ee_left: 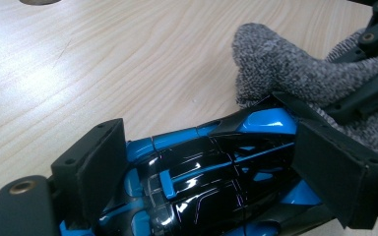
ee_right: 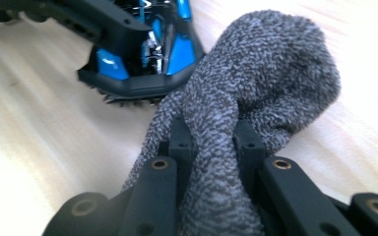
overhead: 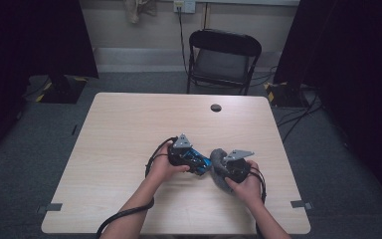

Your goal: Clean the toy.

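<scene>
a person sits at a light wooden table [overhead: 129, 129] and holds a two-jaw gripper in each hand, both near the front middle of the tabletop.

the left gripper [ee_left: 211, 169] is clamped on a glossy black and blue toy car [ee_left: 211, 162]. in the left gripper view its two black jaws press against the car's sides, one at lower left and one at right, with the car's shiny body between them. in the high view the left gripper [overhead: 183, 152] sits in the left hand [overhead: 161, 169], and the toy car [overhead: 199, 162] pokes out toward the right.

the right gripper [ee_right: 211, 142] is closed on a grey knitted sock [ee_right: 256, 83]. in the right gripper view the fuzzy fabric is pinched between the two black jaws and bulges out above them in a rounded lump. in the high view the right gripper [overhead: 236, 167] is held by the right hand [overhead: 248, 186], with the sock [overhead: 218, 159] curling out to its left.

the car and the sock are just beside each other; in the left gripper view the car's end meets the sock's edge, and they look to be touching.

at the far side of the table there is a small dark round hole [overhead: 216, 107]. behind the table stands a black folding chair [overhead: 223, 59] on a grey carpet [overhead: 25, 149].
</scene>
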Available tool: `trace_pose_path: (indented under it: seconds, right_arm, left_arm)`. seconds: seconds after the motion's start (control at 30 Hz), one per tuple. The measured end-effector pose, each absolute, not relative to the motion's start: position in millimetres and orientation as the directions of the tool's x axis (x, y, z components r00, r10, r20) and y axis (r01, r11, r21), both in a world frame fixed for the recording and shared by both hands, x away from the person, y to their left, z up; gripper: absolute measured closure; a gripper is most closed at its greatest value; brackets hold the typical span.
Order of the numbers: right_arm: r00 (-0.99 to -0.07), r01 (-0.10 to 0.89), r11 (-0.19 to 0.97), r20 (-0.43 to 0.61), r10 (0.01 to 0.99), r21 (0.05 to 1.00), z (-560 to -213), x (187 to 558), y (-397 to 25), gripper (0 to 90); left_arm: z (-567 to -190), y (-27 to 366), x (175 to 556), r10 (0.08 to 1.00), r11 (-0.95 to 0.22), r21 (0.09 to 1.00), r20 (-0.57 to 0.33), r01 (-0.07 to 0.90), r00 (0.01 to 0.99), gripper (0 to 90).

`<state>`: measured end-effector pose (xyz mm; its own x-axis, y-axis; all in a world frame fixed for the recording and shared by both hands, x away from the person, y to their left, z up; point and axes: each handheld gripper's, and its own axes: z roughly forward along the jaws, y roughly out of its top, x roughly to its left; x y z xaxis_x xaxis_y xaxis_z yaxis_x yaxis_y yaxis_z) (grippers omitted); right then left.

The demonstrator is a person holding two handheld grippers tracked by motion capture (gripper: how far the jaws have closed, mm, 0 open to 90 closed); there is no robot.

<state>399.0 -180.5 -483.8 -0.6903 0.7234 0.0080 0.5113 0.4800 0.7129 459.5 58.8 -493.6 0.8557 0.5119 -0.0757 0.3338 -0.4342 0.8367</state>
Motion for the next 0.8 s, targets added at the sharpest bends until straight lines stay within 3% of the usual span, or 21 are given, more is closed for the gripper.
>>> trace_pose_path:
  seconds: [0.8]
  right_arm:
    - [-0.773, 0.495, 0.495, 0.102, 0.627, 0.714, -483.7, 372.0, -171.5, 75.9]
  left_arm:
    - [-493.4, 59.7, 460.3, 0.513, -0.436, 0.835, -0.076, 0.335, 0.855, 13.4]
